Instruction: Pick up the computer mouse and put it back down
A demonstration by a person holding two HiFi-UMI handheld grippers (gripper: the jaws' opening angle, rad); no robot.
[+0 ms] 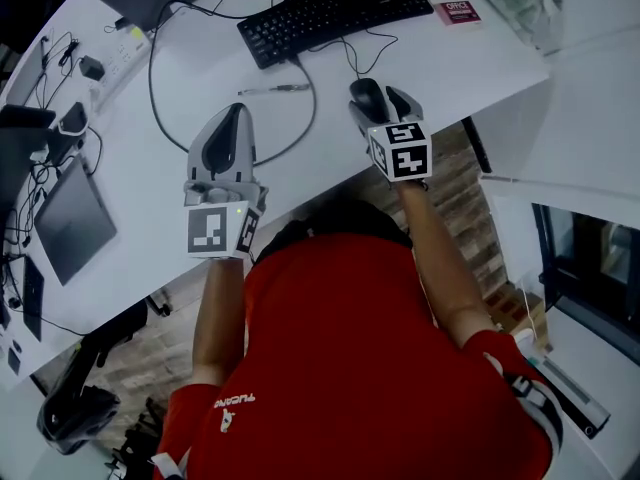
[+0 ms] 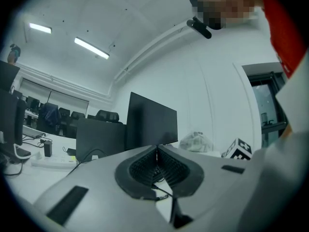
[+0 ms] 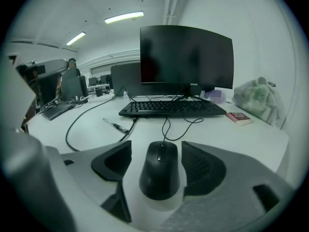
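while the right gripper (image 3: 155, 151) sits low over the white desk (image 1: 470, 63), its jaws stand spread, one on each side of the black computer mouse (image 3: 159, 170). a gap shows on both sides; the pads do not press it. the mouse rests flat on the desk near the front edge, its cable running up toward the black keyboard (image 1: 335, 13). the dark monitor (image 3: 186, 57) stands behind the keyboard. the left gripper (image 1: 233, 118) is well left of the mouse, jaws pressed together, nothing between them; whether it touches the desk i cannot tell. a pen (image 1: 275, 89) lies between the two grippers, short of the keyboard.
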